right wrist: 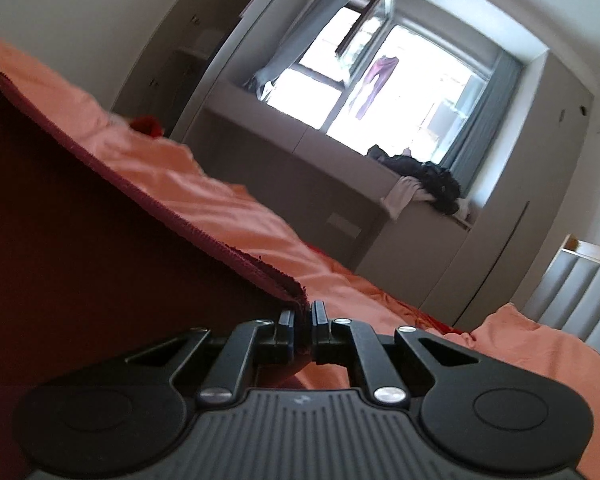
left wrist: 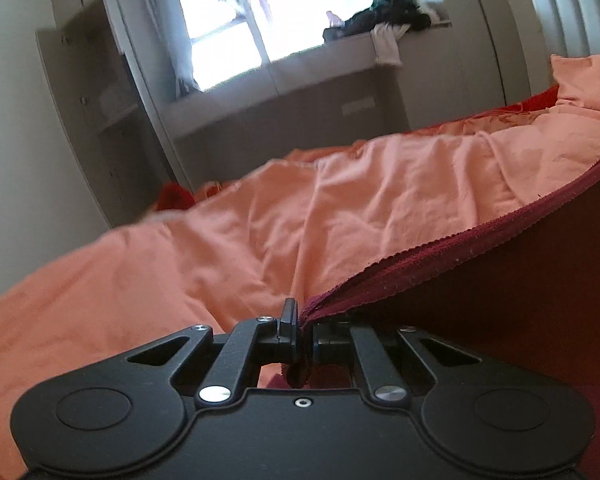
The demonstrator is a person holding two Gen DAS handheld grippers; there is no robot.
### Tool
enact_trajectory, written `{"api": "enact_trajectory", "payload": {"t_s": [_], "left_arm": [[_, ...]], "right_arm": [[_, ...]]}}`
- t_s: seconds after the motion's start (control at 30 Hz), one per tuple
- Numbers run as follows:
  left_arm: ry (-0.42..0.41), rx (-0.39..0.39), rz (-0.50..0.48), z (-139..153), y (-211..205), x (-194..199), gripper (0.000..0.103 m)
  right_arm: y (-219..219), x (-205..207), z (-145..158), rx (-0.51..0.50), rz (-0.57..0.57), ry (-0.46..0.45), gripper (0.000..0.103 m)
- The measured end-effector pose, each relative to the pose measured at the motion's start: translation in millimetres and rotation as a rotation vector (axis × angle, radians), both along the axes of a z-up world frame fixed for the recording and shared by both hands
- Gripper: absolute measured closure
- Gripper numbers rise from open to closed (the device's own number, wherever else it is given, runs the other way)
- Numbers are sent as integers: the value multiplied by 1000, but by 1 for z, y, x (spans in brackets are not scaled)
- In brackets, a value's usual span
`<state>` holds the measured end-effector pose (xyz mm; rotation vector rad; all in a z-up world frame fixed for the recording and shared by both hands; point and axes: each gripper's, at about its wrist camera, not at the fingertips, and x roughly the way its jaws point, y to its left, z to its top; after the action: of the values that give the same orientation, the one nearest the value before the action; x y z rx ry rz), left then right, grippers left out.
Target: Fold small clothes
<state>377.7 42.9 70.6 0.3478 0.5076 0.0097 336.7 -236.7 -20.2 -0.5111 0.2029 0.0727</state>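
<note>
**Desk editor:** Orange bedding first, then. What fills the picture?

**Photographer:** A bed (left wrist: pixel 228 240) under a rumpled orange cover, a window (right wrist: pixel 380 92) behind it, dark clothes heaped on the sill (right wrist: pixel 432 178). Above the bed, a dark red cloth (left wrist: pixel 500 280) is held up off the cover, its hemmed top edge stretched between two handheld tools.

**Desk editor:** Who has which end?

**Photographer:** The left gripper (left wrist: pixel 300 332) pinches one corner; from there the hem runs away up and to the right. The right gripper (right wrist: pixel 304 332) pinches the other corner, and its hem (right wrist: pixel 140 192) runs off up and to the left. Both sets of jaws are clenched on the fabric, almost no gap showing.

**Desk editor:** So the long axis?

**Photographer:** Along that taut edge, gripper to gripper, with the body of the cloth hanging below it. Neither hand is nearer; each already owns a corner.

**Desk editor:** What does the fold depend on?

**Photographer:** My reading: keeping the two corners level so the hem lands straight on the bed. How much hangs below is out of sight.
</note>
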Motion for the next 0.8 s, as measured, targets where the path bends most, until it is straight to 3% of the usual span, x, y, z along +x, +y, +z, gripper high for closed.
{"api": "enact_trajectory", "payload": {"t_s": [0.13,0.23,0.27,0.3,0.43,0.5,0.57,0.7,0.8], "left_arm": [[53,-40,10,-18,7,18,90],[92,-104,4,-23,16,21,79],[99,-141,4,-22,23,21,73],[106,-174,5,-22,28,20,63],[120,-378,4,-16,60,13,19],[120,-471,6,-15,75,7,18],[140,-534,-5,-16,85,2,18],[170,-622,-42,-23,95,-17,18],[157,-560,-53,-27,87,-31,22]], "right_arm": [[7,17,-11,-11,4,37,92],[9,22,-17,-10,2,68,76],[8,22,-19,-4,4,80,65],[6,22,-19,6,6,86,50],[-6,21,-9,68,14,111,25],[-15,22,-2,103,20,127,9],[-25,21,6,132,14,126,0],[-39,6,11,183,-7,144,0],[-49,-11,17,245,-6,147,0]]}}
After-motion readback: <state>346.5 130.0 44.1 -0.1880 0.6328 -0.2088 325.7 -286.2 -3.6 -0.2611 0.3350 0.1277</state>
